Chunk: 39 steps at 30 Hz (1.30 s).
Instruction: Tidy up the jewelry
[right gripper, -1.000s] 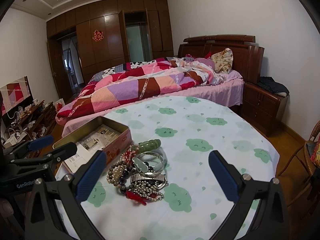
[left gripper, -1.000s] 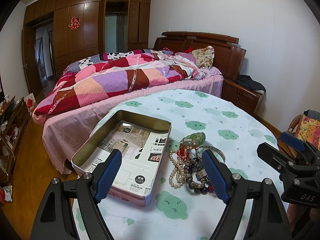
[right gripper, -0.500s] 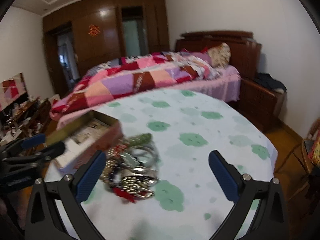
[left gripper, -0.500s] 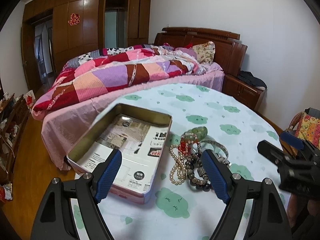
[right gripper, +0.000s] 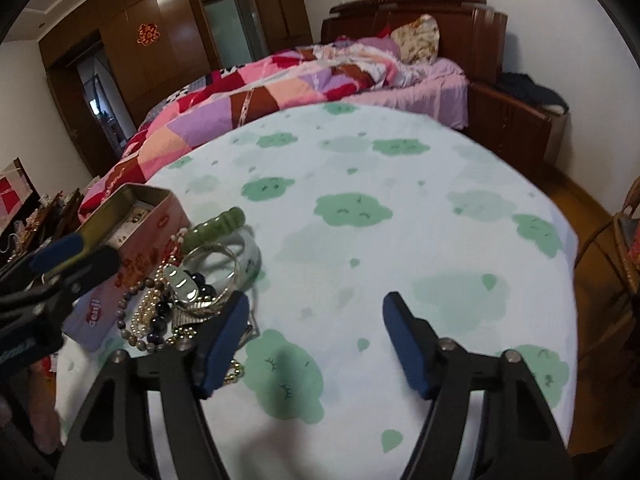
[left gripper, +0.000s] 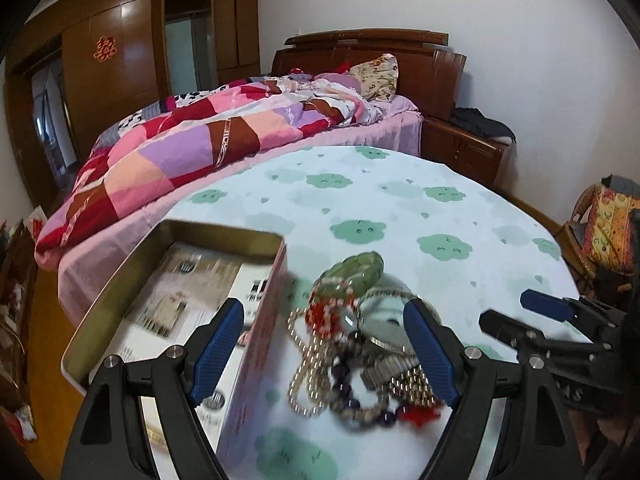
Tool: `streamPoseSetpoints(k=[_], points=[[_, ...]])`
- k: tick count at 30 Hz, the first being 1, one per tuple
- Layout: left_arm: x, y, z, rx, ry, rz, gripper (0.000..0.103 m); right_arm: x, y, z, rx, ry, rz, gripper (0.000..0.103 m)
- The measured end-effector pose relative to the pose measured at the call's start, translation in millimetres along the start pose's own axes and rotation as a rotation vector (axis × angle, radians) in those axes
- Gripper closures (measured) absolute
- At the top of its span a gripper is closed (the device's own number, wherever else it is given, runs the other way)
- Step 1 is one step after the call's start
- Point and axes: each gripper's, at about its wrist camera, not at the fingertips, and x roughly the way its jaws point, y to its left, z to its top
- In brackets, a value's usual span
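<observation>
jewelry heap (left gripper: 352, 344) between left tongs (left gripper: 326, 354)

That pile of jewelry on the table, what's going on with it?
A person is sorting it with tongs in each hand. The jewelry pile, with beads, pearls, bangles and a watch, lies on the tablecloth beside an open tin box, which holds only printed paper as far as can be seen. The left tongs hover open over box edge and pile. The right tongs have just been closing, nothing between them, and stand beside the pile. Nothing is picked up yet.
</observation>
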Motion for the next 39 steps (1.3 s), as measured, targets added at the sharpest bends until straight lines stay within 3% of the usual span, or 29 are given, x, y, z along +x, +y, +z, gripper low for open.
streamPoseSetpoints(k=[11,15,20,29,34,39], points=[[-9,37,-12,-0.109,0.0,0.094,0.022,34,29,24,-0.05,0.127,0.161,0.041],[-9,46,-15,-0.133,0.008,0.09,0.022,49,32,26,-0.037,0.169,0.186,0.072],[-9,43,-20,-0.127,0.013,0.067,0.022,48,28,22,-0.027,0.197,0.224,0.094],[-11,16,-22,-0.057,0.015,0.021,0.022,14,9,11,-0.001,0.097,0.169,0.094],[3,-12,-11,0.019,0.011,-0.011,0.022,20,2,8,0.012,0.112,0.166,0.095],[26,-24,-6,0.034,0.081,-0.08,0.043,22,2,7,0.013,0.101,0.176,0.095]])
